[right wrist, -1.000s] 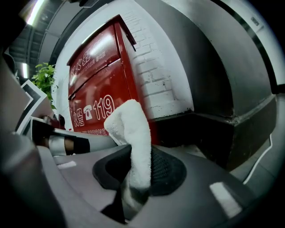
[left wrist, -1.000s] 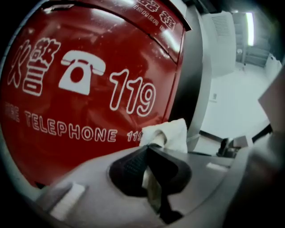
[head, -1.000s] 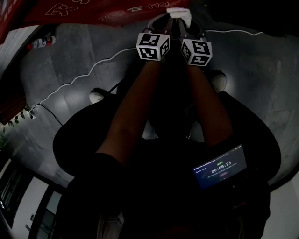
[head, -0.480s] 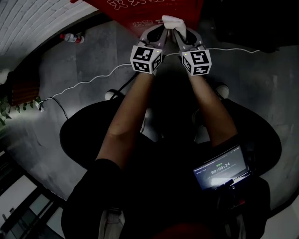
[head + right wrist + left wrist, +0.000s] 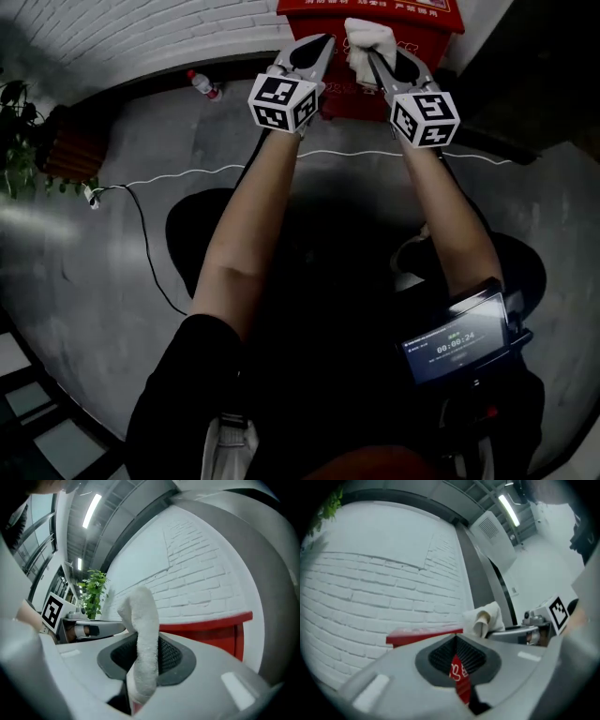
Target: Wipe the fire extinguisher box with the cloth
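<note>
1. Grey floor point(image 5: 112, 281) and a white brick wall point(image 5: 141, 33) fill the head view. The red fire extinguisher box point(image 5: 441, 19) stands against the wall at the top edge. A bottle point(image 5: 202, 84) and a white cable point(image 5: 187, 173) lie on the floor, and a plant point(image 5: 14, 103) stands at the left edge.
2. Head view: the left gripper point(image 5: 322, 39), jaws together and empty, is just beside the right gripper point(image 5: 370, 53). The right gripper is clamped on the white cloth point(image 5: 361, 33) in front of the box; contact cannot be judged.
3. Left gripper view: the left gripper point(image 5: 457, 637) has its tips met, and the box point(image 5: 424, 637) shows through the slit below them. The cloth point(image 5: 490, 616) is to the right.
4. Right gripper view: the right gripper point(image 5: 143, 656) pinches the cloth point(image 5: 143, 620), which rises upright. The box point(image 5: 206, 625) lies beyond, against the wall point(image 5: 197, 573).
</note>
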